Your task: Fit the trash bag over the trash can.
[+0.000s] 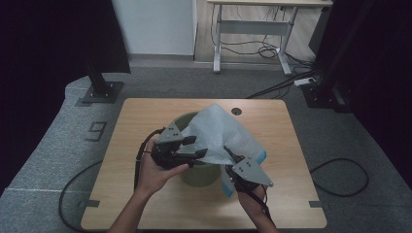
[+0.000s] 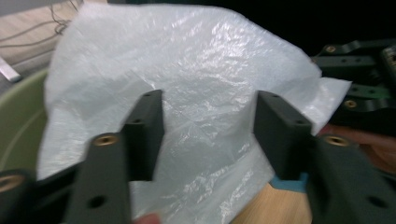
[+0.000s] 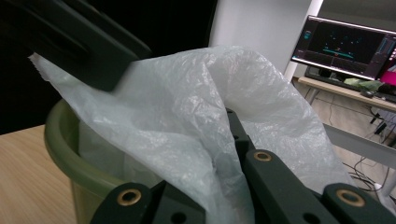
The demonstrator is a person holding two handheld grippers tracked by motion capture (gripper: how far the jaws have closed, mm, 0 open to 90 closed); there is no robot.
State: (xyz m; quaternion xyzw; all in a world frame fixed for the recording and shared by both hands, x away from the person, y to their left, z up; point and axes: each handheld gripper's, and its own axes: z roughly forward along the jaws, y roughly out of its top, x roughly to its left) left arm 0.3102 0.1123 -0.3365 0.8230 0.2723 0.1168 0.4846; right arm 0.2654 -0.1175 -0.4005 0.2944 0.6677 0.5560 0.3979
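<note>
Right tongs [image 1: 227, 156] are clenched on the bag's [image 1: 218, 131] edge. Left tongs [image 1: 197, 147] are released, jaws apart, film between them unpinched. The bag billows above the green bin [image 1: 199, 174] on the tabletop [image 1: 145, 116].

Left gripper [image 1: 197, 148] jaws stand apart; right gripper [image 1: 228, 154] jaws are clamped together.
</note>
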